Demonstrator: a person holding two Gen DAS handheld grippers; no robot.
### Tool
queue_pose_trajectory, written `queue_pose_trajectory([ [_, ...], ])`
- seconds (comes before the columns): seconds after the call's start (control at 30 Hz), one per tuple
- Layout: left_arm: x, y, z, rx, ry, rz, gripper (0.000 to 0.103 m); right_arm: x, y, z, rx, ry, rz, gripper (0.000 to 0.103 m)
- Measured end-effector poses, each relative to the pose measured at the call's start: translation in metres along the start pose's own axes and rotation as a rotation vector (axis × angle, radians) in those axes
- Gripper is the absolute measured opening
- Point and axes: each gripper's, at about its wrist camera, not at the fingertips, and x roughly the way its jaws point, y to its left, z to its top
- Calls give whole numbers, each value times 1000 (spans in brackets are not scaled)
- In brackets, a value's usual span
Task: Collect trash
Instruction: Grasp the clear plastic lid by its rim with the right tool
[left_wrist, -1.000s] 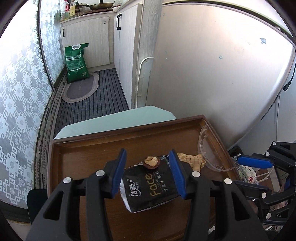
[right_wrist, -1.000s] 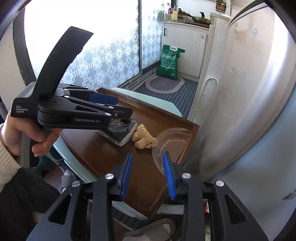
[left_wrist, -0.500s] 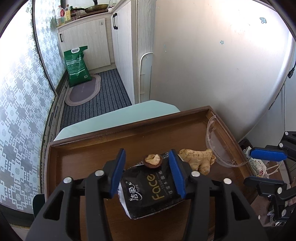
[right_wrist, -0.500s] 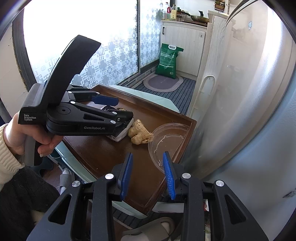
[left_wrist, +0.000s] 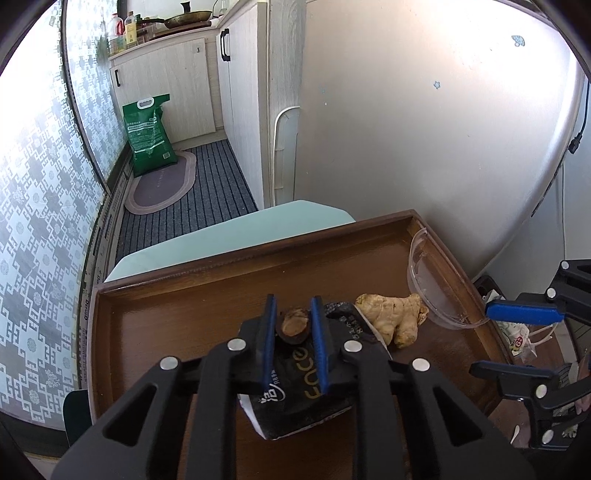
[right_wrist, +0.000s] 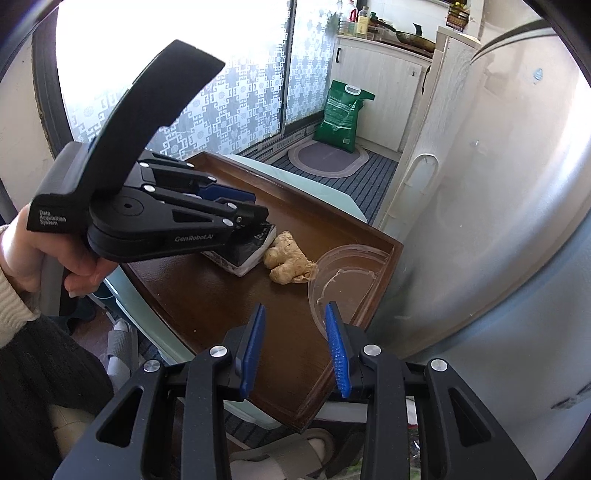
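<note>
Left tongs (left_wrist: 292, 321) are clamping the black crinkled face-wipe packet (left_wrist: 306, 398), brown nutshell scrap (left_wrist: 294, 325) caught between the pads, for lifting off the dark wooden tray table (left_wrist: 184, 314). Right tongs (right_wrist: 295, 347) are waiting apart, empty, near the clear plastic lid (right_wrist: 343, 277); knobbly beige ginger root (right_wrist: 286, 258) is lying between lid and packet.

- Tray (left_wrist: 177, 310): dark wood, glossy varnish.
- Packet (left_wrist: 306, 402): black, shiny plastic film.
- Lid (right_wrist: 347, 273): clear, smooth plastic.
- Ginger root (left_wrist: 391, 317): rough, matt skin.
- Left gripper (left_wrist: 293, 321): matt black plastic, blue ribbed pads.

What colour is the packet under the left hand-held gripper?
Black with gold lettering and a white edge: packet, clearest in the left wrist view.
</note>
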Motion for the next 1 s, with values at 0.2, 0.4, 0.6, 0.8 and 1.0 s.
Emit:
queue_pose_trajectory([
  [0.2,-15,7,2,-31,-39,-37,20,10,2,4,-4,24,-48,34],
  [0.4,-38,15,5,-66,-91,-64,19,23,1,7,14,42,-97,24],
  [0.6,-54,31,5,-120,-107,-94,20,33,-2,9,38,57,-103,17],
  [0.8,-73,45,3,-139,-138,-95,19,42,-1,12,55,67,-120,6],
  [1.0,-90,56,-5,-134,-155,-88,20,43,2,18,76,64,-98,3],
])
